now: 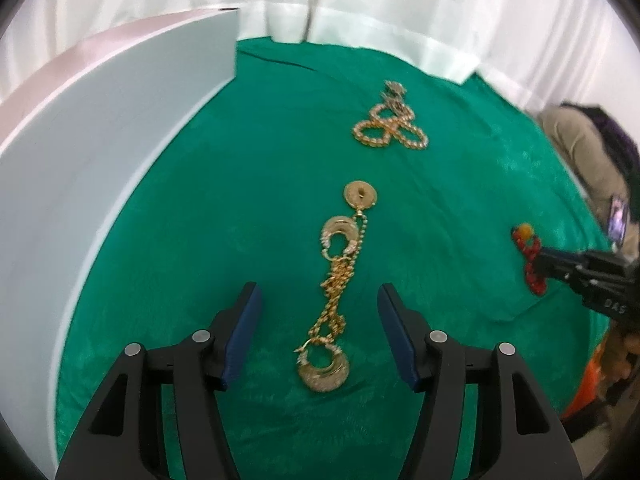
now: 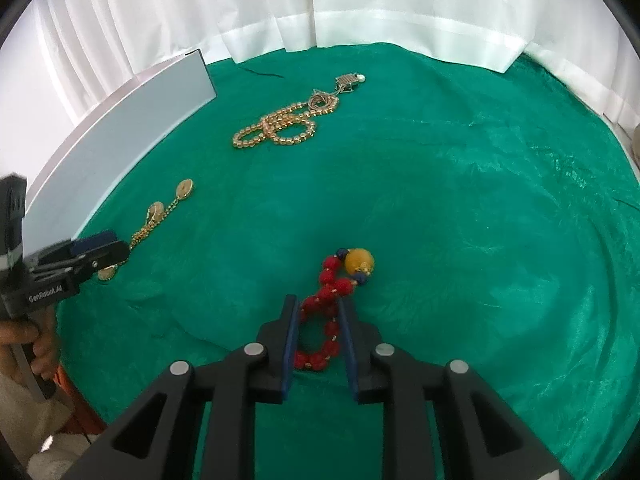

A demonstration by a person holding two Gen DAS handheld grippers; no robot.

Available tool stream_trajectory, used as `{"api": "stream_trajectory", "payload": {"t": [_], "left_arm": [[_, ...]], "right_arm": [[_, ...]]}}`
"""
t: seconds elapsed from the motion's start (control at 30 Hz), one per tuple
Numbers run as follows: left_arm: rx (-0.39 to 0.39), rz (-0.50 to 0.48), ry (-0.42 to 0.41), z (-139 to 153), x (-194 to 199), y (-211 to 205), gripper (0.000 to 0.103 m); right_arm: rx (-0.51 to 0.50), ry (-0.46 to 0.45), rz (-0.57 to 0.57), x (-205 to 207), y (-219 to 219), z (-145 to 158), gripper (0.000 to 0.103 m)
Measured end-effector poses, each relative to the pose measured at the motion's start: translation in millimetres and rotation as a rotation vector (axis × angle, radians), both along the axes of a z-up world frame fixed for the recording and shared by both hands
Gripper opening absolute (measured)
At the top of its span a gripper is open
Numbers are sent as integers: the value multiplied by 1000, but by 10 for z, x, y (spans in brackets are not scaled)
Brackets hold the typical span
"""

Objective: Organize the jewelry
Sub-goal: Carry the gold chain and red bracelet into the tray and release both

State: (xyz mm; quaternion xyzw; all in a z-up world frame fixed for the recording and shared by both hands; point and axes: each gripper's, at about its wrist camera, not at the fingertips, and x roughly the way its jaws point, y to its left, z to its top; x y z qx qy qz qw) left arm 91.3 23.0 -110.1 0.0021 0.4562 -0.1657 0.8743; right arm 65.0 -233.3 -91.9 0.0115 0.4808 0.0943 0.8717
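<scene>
Right tool [image 2: 318, 308] pinches red bead necklace [image 2: 320, 320]; left tool [image 1: 318, 300] open, straddling gold chain [image 1: 334, 280] lying lengthwise between its fingers.

Gold chain with discs [image 1: 336, 288] lies stretched at centre; beaded gold necklace [image 1: 390, 130] coiled at 12 o'clock; red bead strand [image 2: 324, 320] at 3 o'clock.
</scene>
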Motion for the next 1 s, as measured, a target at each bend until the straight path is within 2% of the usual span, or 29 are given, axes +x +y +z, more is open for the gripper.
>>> {"api": "stream_trajectory", "payload": {"t": [0.03, 0.07, 0.1, 0.13, 0.17, 0.2, 0.27, 0.37, 0.4, 0.43, 0.47, 0.63, 0.77, 0.87, 0.93, 0.97, 1.0], "left_arm": [[21, -12, -4, -6, 1, -50, 61], [45, -19, -10, -13, 2, -101, 57], [67, -24, -19, -17, 8, -150, 42], [84, -28, -26, -14, 10, -172, 31], [99, -31, -31, -16, 22, -203, 12], [95, -35, -28, -17, 49, -230, 6], [53, -23, -14, -10, 98, -200, 4], [-64, 23, 16, 59, 128, -42, 4], [-105, 41, 19, 116, 116, 29, 4], [-137, 50, 18, 174, 101, 81, 4], [-173, 60, 11, 262, 74, 146, 4], [-257, 76, -34, 658, -46, 362, 4], [-268, 85, -78, 915, -124, 449, 4], [-274, 95, -100, 1043, -174, 505, 4], [-271, 104, -112, 1091, -197, 535, 4], [-268, 107, -116, 1106, -220, 557, 4], [-262, 111, -119, 1110, -234, 567, 4]], "right_arm": [[-2, -3, 2, -8, 9, 2, 25], [2, -5, 2, -8, 15, 6, 32], [5, -9, 0, -23, 10, 18, 34], [2, -14, 0, -15, 17, 21, 34], [-5, -17, -2, -4, 24, 22, 34], [-10, -20, -6, 1, 21, 23, 34], [-14, -25, -21, 24, 3, 20, 34], [-14, -18, -20, 65, 4, -7, 34], [-13, -16, -3, 63, 11, -9, 28], [-11, -18, 2, 58, 7, 0, 16], [-1, -19, 3, 51, -8, 18, 1], [109, -47, 0, 16, -129, 280, 1], [164, -64, 18, 11, -173, 497, 1], [133, -44, 9, 68, -195, 510, 3], [54, -8, 4, 113, -177, 416, 19], [35, 2, 5, 116, -165, 363, 35], [24, 15, 7, 115, -153, 311, 38]]}}
